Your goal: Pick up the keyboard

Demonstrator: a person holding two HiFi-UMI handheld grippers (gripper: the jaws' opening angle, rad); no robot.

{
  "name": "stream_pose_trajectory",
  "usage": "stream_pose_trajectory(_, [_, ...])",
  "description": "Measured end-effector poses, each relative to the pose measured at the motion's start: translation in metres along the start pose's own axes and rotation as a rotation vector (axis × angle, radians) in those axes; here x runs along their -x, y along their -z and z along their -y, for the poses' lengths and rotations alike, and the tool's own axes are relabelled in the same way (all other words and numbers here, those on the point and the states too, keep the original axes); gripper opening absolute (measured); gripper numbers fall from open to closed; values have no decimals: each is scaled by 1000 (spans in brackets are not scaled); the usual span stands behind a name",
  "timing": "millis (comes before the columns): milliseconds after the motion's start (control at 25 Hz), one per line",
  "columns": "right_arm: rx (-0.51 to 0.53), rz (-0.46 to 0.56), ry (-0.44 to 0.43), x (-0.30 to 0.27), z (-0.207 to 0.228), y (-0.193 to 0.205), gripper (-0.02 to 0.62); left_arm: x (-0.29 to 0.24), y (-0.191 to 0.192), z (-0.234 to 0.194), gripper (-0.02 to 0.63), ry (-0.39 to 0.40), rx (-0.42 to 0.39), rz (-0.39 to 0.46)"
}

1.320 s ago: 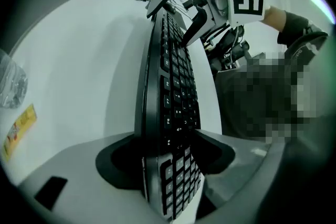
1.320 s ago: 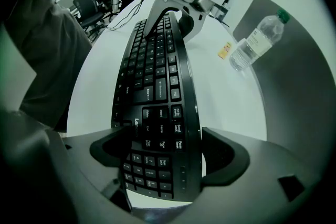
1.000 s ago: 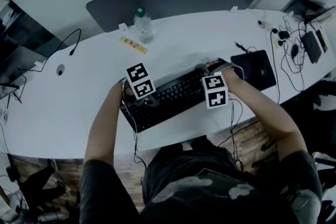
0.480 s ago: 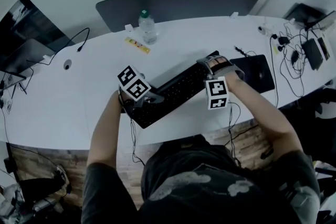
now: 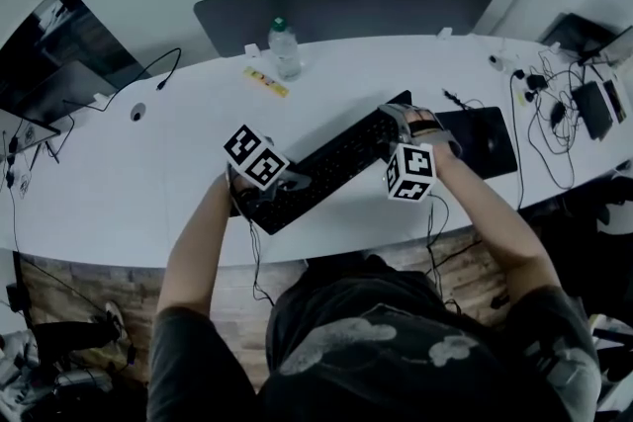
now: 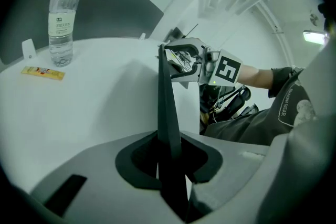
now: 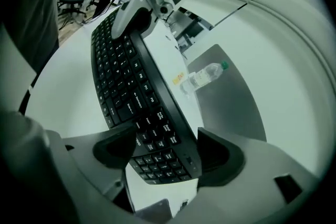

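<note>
The black keyboard hangs slantwise over the white table, carried by its two ends. My left gripper grips its near-left end. In the left gripper view the keyboard shows edge-on as a thin dark blade, and the left gripper is still closing on it. My right gripper holds the far-right end. In the right gripper view the keyboard lies across the closing jaws of the right gripper, keys facing left. Each gripper shows at the keyboard's far end in the other's view.
A water bottle and a yellow packet stand at the table's far side. A black mouse pad lies right of the keyboard, with cables and chargers further right. A dark curved panel runs behind the table.
Both grippers have risen with the keyboard between them. The keyboard has turned to a steeper slant, its right end further from me. The left jaws have closed tighter.
</note>
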State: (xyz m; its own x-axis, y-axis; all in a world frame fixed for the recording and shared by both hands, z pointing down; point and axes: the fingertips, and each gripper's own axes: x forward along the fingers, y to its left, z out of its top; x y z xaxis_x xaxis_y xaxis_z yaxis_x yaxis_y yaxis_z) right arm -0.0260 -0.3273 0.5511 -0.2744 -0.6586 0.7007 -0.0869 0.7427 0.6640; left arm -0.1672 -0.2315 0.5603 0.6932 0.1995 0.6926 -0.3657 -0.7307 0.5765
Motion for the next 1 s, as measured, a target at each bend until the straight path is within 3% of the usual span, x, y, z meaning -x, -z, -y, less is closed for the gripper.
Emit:
stream_pose_trajectory(200, [-196,77,70,18,21,-1,322,13,-6,5,71,-45,66,100])
stream_pose_trajectory(440, [-527,173,131,38,44,6,242,17,-24,9,71,-136,132,231])
stream_pose_trajectory(640, [-702,203,173,49,49,28,87,16,-41,15,71,-234,186,354])
stream_pose_trajectory(720, [-757,205,182,52,49,41,5,14,-46,16,71,-306,203,386])
stream_pose_trajectory(1000, [-806,295,117,68,38,60,-2,1,-50,42,71,-487,260,483])
